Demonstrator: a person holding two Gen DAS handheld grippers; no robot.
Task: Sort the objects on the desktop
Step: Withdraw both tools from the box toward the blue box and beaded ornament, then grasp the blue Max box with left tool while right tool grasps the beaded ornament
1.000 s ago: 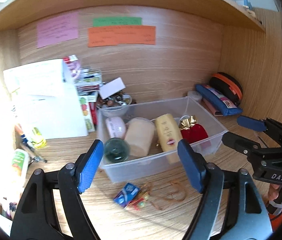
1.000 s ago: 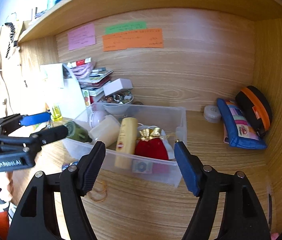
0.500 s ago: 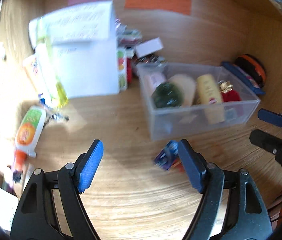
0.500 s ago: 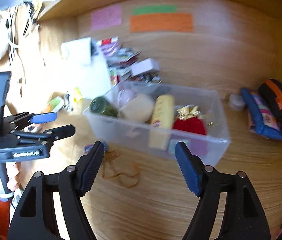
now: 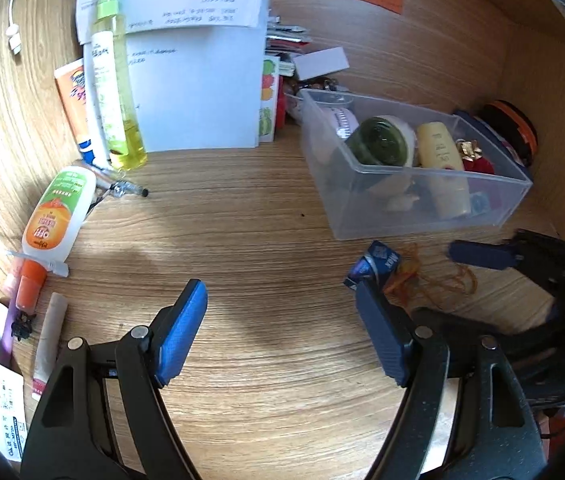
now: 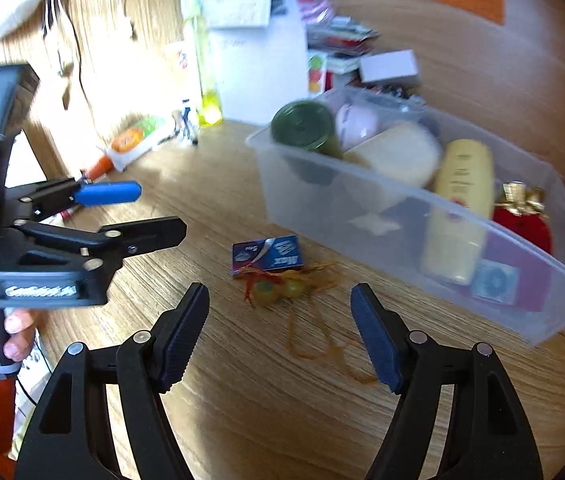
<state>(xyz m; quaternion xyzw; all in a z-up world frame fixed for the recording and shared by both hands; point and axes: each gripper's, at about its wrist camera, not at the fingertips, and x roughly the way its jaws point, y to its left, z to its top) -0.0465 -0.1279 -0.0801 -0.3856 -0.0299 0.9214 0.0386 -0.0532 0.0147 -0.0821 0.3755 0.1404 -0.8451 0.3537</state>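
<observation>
Both views have swung from the clear bin (image 6: 422, 216) down to the desk (image 5: 266, 232), where we now hold the left hand-held gripper (image 5: 282, 336) and right hand-held gripper (image 6: 280, 332) wide open and empty, the right framing the blue packet (image 6: 268, 254) and tasselled beads (image 6: 278, 288) awaiting sorting.

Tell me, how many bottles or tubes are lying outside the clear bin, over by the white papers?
3 that I can make out: a tall yellow spray bottle standing upright, an orange tube behind it, and a white bottle with an orange cap lying flat. Clutter there may hide more.
</observation>
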